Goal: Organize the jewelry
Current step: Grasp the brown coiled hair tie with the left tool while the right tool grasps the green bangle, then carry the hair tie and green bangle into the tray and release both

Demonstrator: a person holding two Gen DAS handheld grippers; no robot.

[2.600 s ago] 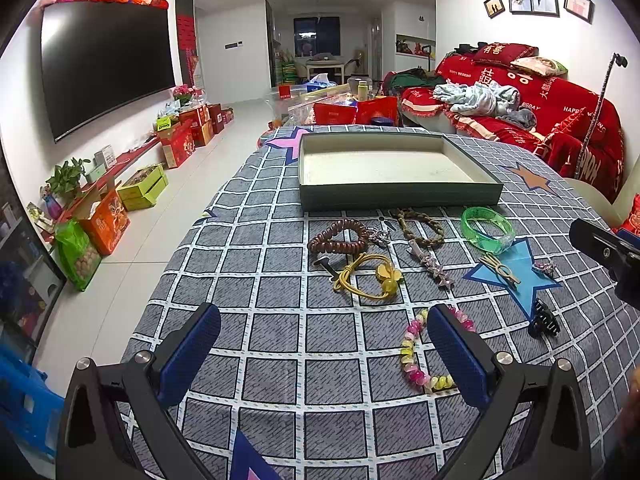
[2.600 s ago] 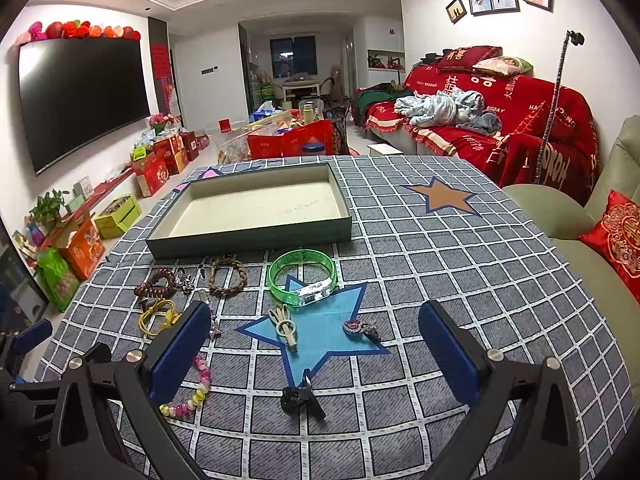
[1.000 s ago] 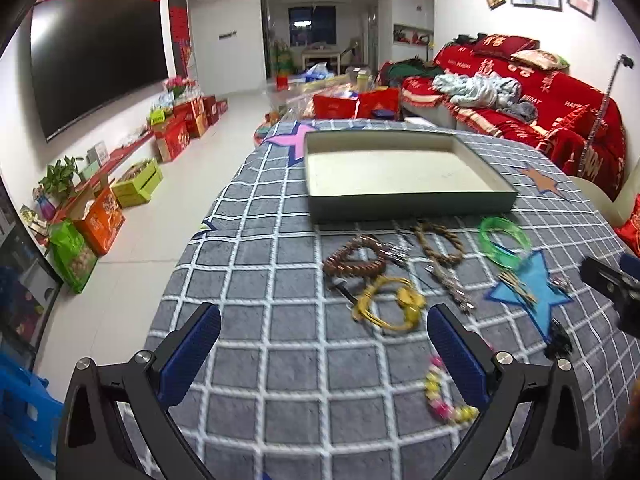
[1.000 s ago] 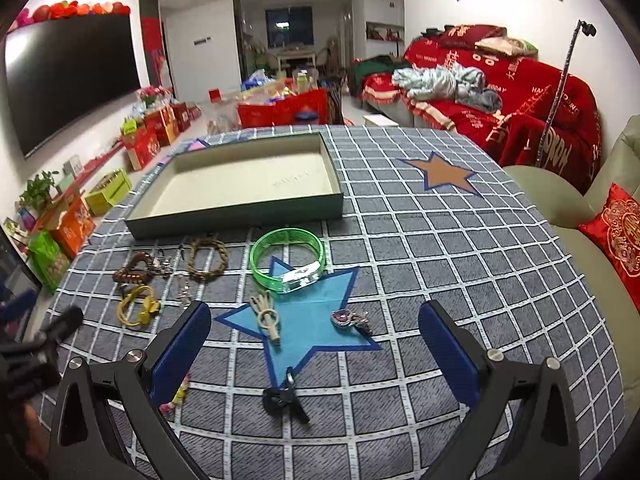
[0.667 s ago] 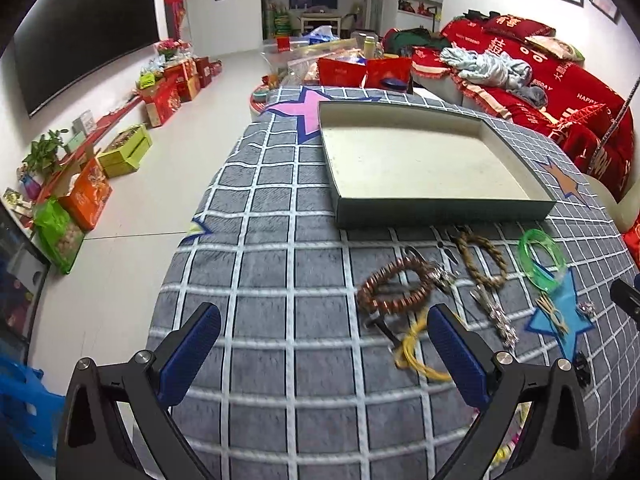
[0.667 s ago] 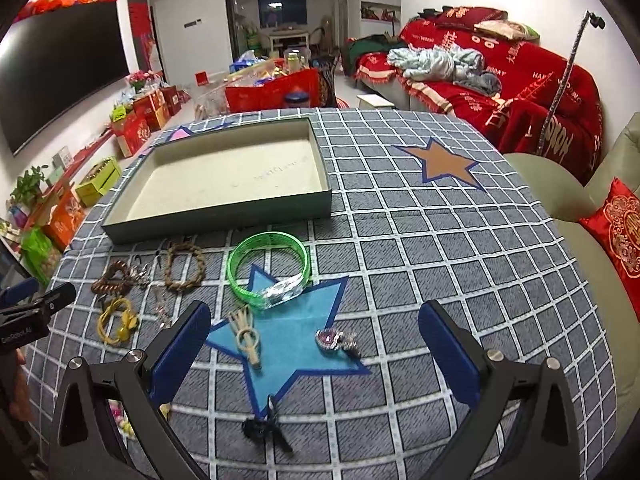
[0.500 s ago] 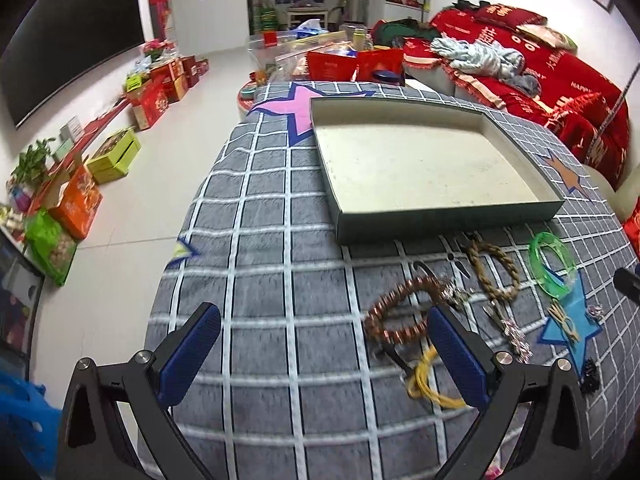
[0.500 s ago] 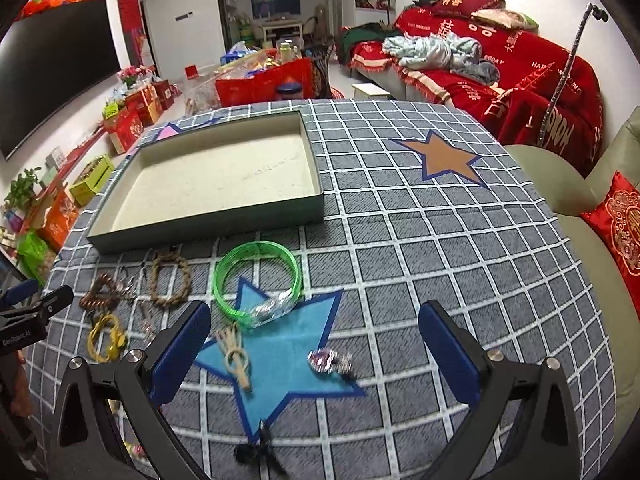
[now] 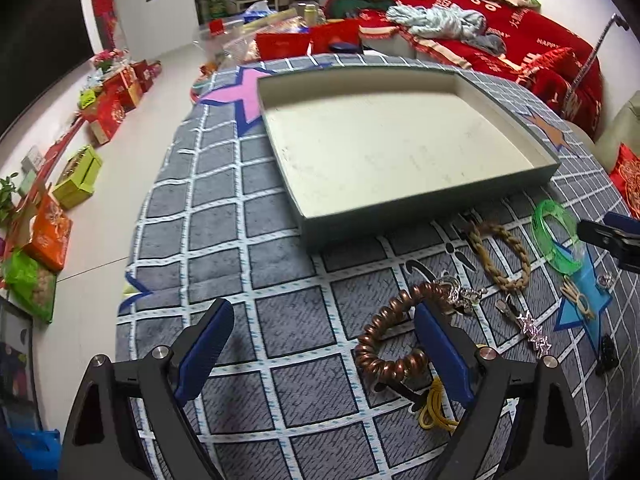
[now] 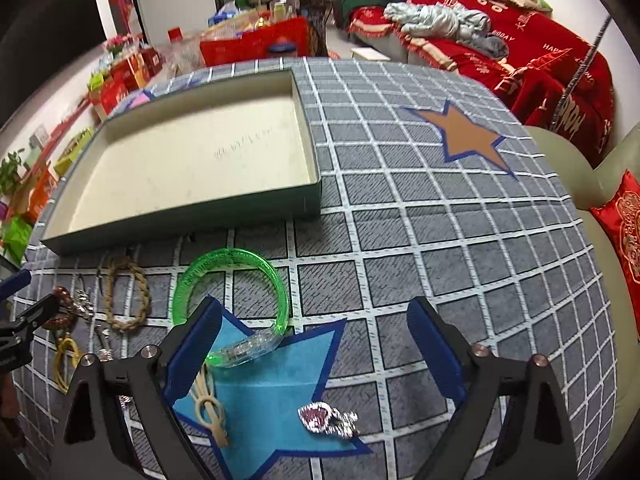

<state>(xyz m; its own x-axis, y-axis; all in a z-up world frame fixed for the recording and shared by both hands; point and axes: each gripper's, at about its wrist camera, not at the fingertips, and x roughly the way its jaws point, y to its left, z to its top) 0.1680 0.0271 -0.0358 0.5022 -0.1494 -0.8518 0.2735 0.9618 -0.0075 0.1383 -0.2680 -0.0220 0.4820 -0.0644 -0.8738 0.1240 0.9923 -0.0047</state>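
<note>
On the checked tablecloth a brown coiled bracelet [image 9: 390, 336] lies just inside the right finger of my left gripper [image 9: 324, 312], which stands open above it without touching. The green bangle [image 10: 232, 304] rests half on a blue star patch. My right gripper [image 10: 316, 308] hovers over it with jaws closing. Its left finger covers the bangle's near left side, and the right pad is far from the bangle. The shallow cream-lined tray [image 9: 400, 220] [image 10: 180, 216] behind the jewelry holds nothing.
A braided rope bracelet [image 9: 500, 256], yellow hair tie [image 9: 434, 404], star clip [image 9: 528, 328] and black clip [image 9: 606, 354] lie near the brown one. A red-stone brooch [image 10: 326, 420] and beige tie [image 10: 208, 400] sit on the blue star. A red sofa is beyond.
Both grippers have tipped downward and come closer to the jewelry: the left over the brown bracelet, the right over the green bangle. The right jaws stand slightly narrower.
</note>
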